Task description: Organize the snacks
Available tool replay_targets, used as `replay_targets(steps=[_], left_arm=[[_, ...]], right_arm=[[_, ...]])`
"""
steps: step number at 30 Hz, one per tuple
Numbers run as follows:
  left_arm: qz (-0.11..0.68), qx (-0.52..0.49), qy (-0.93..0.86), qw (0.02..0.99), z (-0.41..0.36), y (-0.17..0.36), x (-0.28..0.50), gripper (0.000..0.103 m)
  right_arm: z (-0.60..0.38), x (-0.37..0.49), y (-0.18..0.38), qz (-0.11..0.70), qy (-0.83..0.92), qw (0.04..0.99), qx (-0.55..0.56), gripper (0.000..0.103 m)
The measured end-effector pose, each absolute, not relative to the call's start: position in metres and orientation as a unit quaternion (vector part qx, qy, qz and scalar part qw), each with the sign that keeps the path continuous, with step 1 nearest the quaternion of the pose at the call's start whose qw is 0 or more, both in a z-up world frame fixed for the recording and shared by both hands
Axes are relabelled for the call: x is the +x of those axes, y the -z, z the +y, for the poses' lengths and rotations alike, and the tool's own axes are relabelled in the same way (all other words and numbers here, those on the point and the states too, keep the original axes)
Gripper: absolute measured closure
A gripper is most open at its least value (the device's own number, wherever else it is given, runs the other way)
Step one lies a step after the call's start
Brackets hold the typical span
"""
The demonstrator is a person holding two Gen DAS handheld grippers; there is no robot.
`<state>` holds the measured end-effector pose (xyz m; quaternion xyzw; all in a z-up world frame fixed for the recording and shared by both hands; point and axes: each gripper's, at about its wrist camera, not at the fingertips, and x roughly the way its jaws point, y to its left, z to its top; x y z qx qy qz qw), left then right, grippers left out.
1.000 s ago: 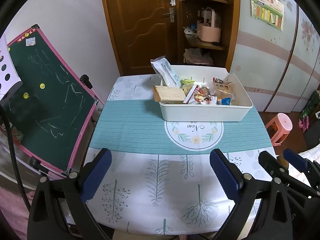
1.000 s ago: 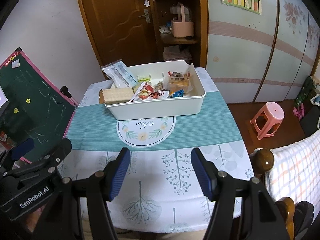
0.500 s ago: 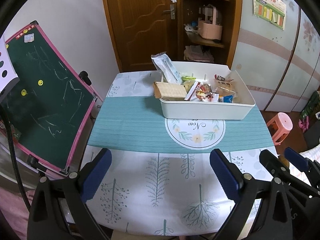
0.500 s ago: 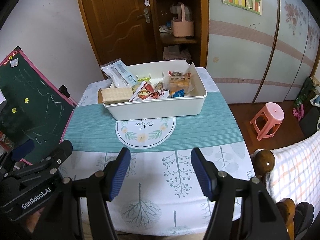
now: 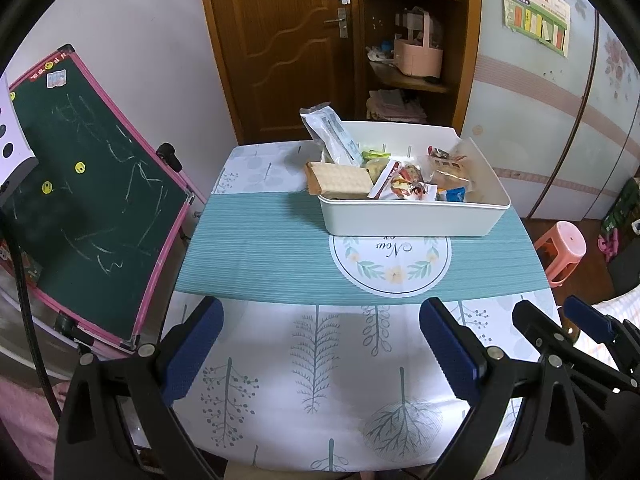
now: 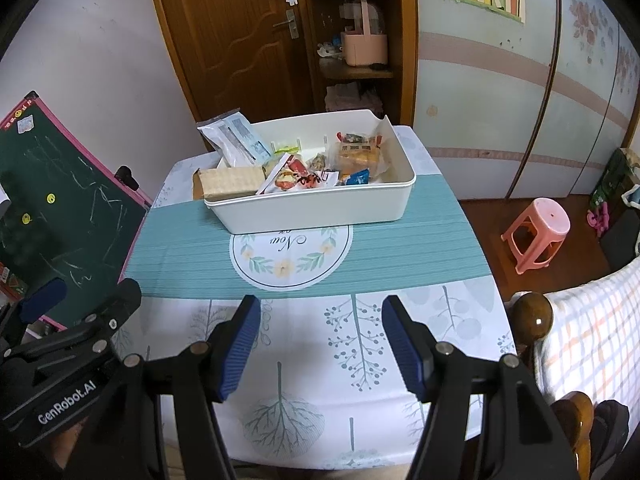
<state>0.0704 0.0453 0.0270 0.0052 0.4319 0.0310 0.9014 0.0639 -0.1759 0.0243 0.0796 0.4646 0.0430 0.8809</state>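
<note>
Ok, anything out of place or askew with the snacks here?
Mostly tidy, but two packs overhang the left end of the white bin: the cracker pack juts over the rim, and a clear bag leans out above it. Nothing has spilled on the tablecloth.

The near half of the table (image 5: 312,360) lies bare, so either gripper could sweep across it freely. Toward the far edge the white bin (image 5: 404,216) of snacks blocks the middle and right (a cracker pack (image 5: 340,178) overhangs its left rim). The chalkboard (image 5: 88,184) crowds the left edge.
</note>
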Motion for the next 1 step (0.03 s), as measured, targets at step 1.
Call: replay_targets(steps=[1], left_arm=[[0.433,0.005,-0.03,0.901,0.0462,-0.0264,0.0703,0.005]], right_arm=[[-0.176,0.0634,-0.0241,0.465,-0.043,0.881,0.079,0.039]])
